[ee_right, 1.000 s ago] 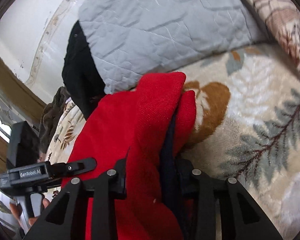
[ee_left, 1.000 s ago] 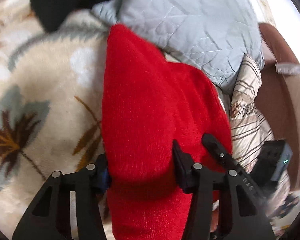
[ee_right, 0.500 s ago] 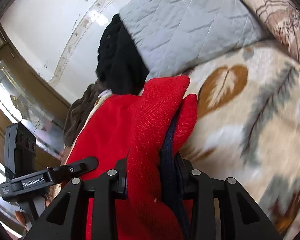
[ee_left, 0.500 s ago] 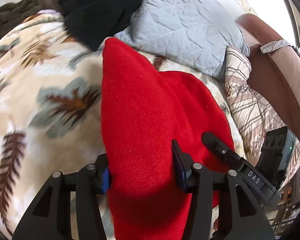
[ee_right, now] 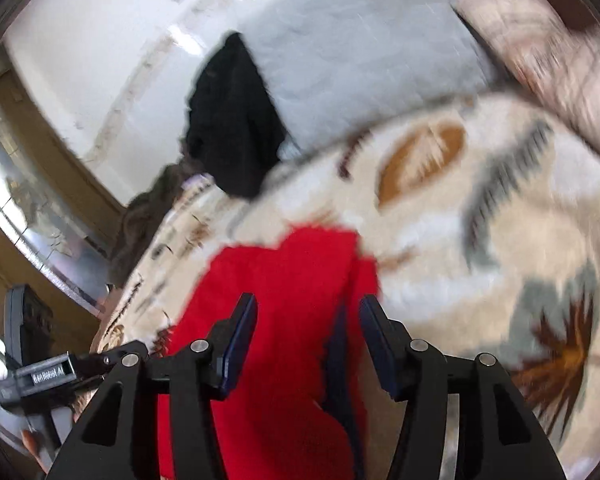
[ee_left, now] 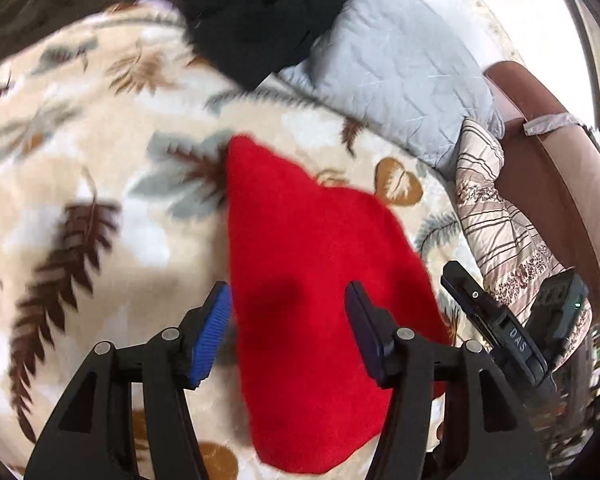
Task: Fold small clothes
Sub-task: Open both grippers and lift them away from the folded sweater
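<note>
Red knit garment (ee_left: 312, 280), folded (dark navy lining showing), lying on leaf-patterned blanket (ee_left: 100, 200)

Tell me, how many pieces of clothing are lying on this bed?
3 that I can make out: a red garment nearest, a black one against the grey pillow, a dark brown one beyond. More may be hidden.

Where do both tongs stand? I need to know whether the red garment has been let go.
Left tongs: just opening, pads clear of the red garment between them.
Right tongs: just opening too, garment between, not gripped.
</note>
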### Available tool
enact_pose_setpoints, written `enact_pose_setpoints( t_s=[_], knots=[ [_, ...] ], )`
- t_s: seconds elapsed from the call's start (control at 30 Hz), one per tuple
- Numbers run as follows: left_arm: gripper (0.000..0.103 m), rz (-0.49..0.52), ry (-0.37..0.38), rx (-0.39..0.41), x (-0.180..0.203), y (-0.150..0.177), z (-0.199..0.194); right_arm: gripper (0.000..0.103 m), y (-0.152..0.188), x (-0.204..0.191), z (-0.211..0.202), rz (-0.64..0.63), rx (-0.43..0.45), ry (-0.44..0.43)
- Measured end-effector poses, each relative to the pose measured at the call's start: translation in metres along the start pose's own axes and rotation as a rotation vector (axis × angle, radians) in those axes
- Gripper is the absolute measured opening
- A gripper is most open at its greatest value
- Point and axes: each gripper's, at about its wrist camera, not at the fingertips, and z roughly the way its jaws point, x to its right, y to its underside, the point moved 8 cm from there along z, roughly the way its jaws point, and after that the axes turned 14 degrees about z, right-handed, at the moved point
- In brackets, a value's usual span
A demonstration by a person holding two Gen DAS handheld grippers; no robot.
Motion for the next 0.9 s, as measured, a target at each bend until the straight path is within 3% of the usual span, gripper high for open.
enact_pose_setpoints(
  t_s=[0.07, 0.13, 0.2, 0.23, 0.27, 0.3, 0.43, 0.53, 0.6, 0.63, 0.7, 0.73, 0.8, 0.9],
  knots=[
    [0.058, 0.035, -0.021, -0.003, 0.007, -0.012, 0.012, 0.026, -0.004, -0.021, 0.006, -0.094, 0.007, -0.024],
    [0.058, 0.071, -0.061, -0.038, 0.008, -0.015, 0.034, 0.014, -0.004, -0.034, 0.021, -0.172, -0.006, -0.013],
    [0.060, 0.091, -0.148, -0.092, 0.000, -0.008, 0.063, 0.014, -0.002, -0.028, 0.045, -0.213, -0.034, 0.061],
    [0.075, 0.108, -0.194, -0.105, -0.005, -0.004, 0.073, 0.014, 0.003, -0.015, 0.061, -0.230, -0.060, 0.146],
    [0.085, 0.126, -0.201, -0.128, -0.008, 0.001, 0.087, 0.014, 0.007, 0.001, 0.076, -0.233, -0.092, 0.218],
    [0.086, 0.110, -0.171, -0.141, -0.011, 0.005, 0.092, 0.015, 0.010, 0.014, 0.084, -0.220, -0.106, 0.242],
    [0.083, -0.005, -0.065, -0.150, -0.024, 0.005, 0.072, 0.024, -0.003, 0.021, 0.059, -0.103, -0.095, 0.163],
    [0.083, 0.075, -0.099, -0.090, -0.016, 0.014, 0.035, 0.026, 0.008, -0.001, 0.016, -0.163, -0.072, 0.049],
    [0.084, 0.127, -0.137, -0.081, -0.009, 0.033, 0.025, 0.026, 0.024, -0.007, -0.001, -0.192, -0.075, 0.016],
    [0.084, 0.140, -0.144, -0.090, -0.007, 0.040, 0.028, 0.026, 0.036, -0.005, -0.003, -0.210, -0.086, 0.027],
    [0.086, 0.164, -0.165, -0.096, -0.004, 0.052, 0.038, 0.027, 0.059, 0.010, 0.008, -0.278, -0.109, 0.141],
    [0.086, 0.151, -0.179, -0.096, -0.004, 0.051, 0.035, 0.035, 0.062, 0.014, 0.010, -0.301, -0.101, 0.176],
    [0.083, 0.127, -0.169, -0.091, -0.002, 0.047, 0.017, 0.035, 0.056, 0.011, -0.001, -0.244, -0.110, 0.165],
    [0.084, 0.183, -0.202, -0.051, 0.007, 0.055, -0.003, 0.037, 0.055, 0.002, -0.031, -0.227, -0.064, 0.110]
  ],
)
